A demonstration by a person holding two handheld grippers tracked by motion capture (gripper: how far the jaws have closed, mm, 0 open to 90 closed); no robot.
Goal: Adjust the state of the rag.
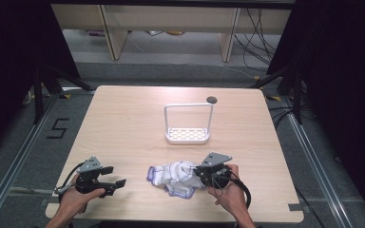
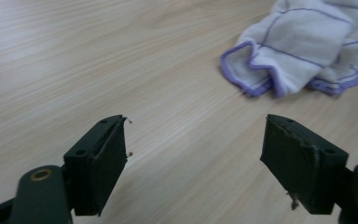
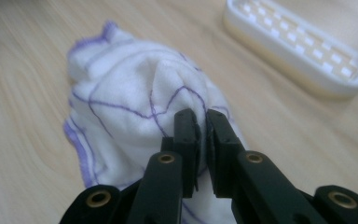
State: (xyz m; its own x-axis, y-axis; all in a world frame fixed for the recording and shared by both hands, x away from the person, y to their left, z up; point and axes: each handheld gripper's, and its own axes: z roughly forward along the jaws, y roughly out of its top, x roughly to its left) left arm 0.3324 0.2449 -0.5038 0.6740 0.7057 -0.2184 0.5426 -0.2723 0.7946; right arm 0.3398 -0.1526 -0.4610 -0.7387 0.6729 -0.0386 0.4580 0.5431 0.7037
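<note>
Right tool (image 3: 199,122) clenched on the dishcloth (image 1: 173,176); lift gently, keeping the fold pinched. Left tool (image 2: 196,154) released, near the tabletop's front edge.

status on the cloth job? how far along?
Early. Done: the right tool has pinched a fold of the white, purple-lined cloth, jaws nearly together on the fabric. In hand: the cloth sits bunched on the table, apart from the white rack. Left: the left tool is open with nothing between its jaws, short of the cloth; probably it takes an edge next, and any spreading or hanging is not yet done.
</note>
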